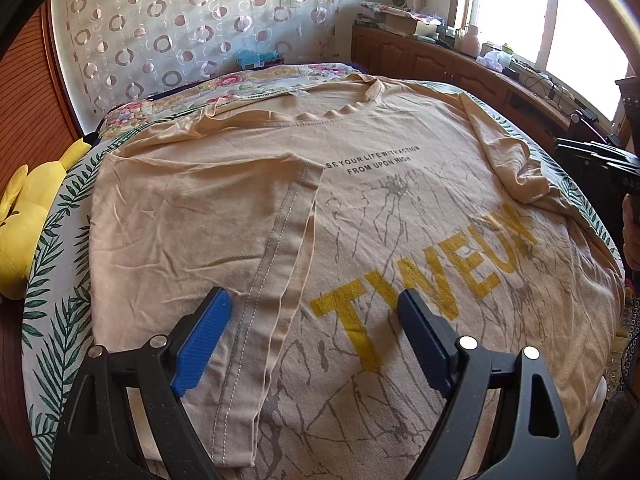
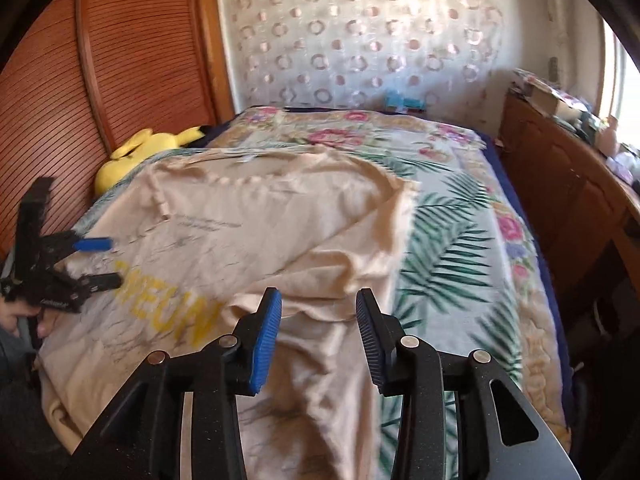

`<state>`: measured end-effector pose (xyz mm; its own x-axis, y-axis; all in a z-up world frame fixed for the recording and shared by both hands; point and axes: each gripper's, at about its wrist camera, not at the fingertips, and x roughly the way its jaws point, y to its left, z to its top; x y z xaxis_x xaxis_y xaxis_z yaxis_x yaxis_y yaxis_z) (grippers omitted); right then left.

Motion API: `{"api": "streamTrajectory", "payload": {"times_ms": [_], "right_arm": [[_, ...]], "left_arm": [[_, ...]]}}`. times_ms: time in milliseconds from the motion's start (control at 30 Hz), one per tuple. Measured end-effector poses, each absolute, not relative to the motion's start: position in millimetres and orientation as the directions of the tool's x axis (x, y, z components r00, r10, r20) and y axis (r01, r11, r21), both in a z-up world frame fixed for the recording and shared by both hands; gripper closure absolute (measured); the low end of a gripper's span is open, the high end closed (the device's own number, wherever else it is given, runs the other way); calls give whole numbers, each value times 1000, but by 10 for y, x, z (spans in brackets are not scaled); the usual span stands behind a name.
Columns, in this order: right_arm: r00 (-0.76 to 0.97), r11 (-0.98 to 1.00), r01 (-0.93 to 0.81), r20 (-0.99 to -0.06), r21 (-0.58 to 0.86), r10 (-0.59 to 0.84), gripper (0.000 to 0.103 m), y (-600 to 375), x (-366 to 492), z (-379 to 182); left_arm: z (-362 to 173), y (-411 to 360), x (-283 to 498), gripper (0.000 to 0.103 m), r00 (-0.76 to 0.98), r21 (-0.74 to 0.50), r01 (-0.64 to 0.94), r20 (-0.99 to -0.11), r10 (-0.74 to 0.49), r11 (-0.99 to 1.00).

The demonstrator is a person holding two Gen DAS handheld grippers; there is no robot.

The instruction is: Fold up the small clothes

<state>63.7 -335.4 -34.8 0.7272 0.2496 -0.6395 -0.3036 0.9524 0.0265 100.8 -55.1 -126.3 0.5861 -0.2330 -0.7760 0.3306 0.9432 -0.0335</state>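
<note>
Tan shirt [image 1: 360,208] spread flat on the bed [image 2: 452,240], print side up.

Its left sleeve is folded in over the body (right sleeve bunched at the far right); the left gripper [image 1: 314,324] hovers spread wide above the folded hem, and the right gripper [image 2: 318,328] hangs part open over the shirt's right edge, gripping nothing.

Beige printed T-shirt [image 1: 360,208], part-folded, flat
</note>
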Motion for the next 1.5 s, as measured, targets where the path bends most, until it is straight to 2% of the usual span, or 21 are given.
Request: {"api": "streamTrajectory", "payload": {"times_ms": [133,233,333,367,633,967,1000,1033,1067,1133,1233,1500], "right_arm": [[691,955,-292,-678,57,252,63,-3334,837,-498],[655,950,-304,-708,71,262,74,-3271,966,-593],[637,946,-319,-728,51,254,93,-3194,1086,-639],[640,945,-324,-726,41,251,96,-3175,1093,-625],[687,917,-399,-657,15,310,99,-2979,1133,-271],[651,861,-507,-640,35,409,99,-2339,1500,-175],[646,857,-514,-637,44,421,98,-2325,1520,-180],[644,855,-516,-635,51,427,90,-2322,1536,-180],[646,856,-514,-634,51,425,73,-2336,1540,-191],[662,866,-498,-627,43,411,56,-2408,1497,-182],[677,879,-475,-623,36,391,56,-2560,1412,-193],[656,923,-382,-716,-43,238,56,-2942,1112,-619]], "left_arm": [[-1263,-555,1003,17,587,-26,330,-777,-227,943],[-1263,-553,1004,17,587,-25,330,-777,-226,943],[-1264,-556,1004,17,587,-27,330,-777,-228,944],[-1263,-552,1000,17,587,-27,330,-777,-228,944],[-1263,-542,997,17,588,-24,330,-777,-225,944],[-1262,-543,996,17,588,-23,330,-777,-224,944],[-1263,-544,995,17,588,-23,330,-777,-224,944],[-1262,-534,993,17,588,-24,330,-777,-225,944],[-1263,-540,994,17,588,-24,330,-777,-226,944],[-1263,-548,995,17,588,-23,330,-777,-224,944],[-1264,-542,991,17,588,-22,330,-777,-224,944],[-1266,-553,994,17,589,-22,329,-777,-224,944]]}}
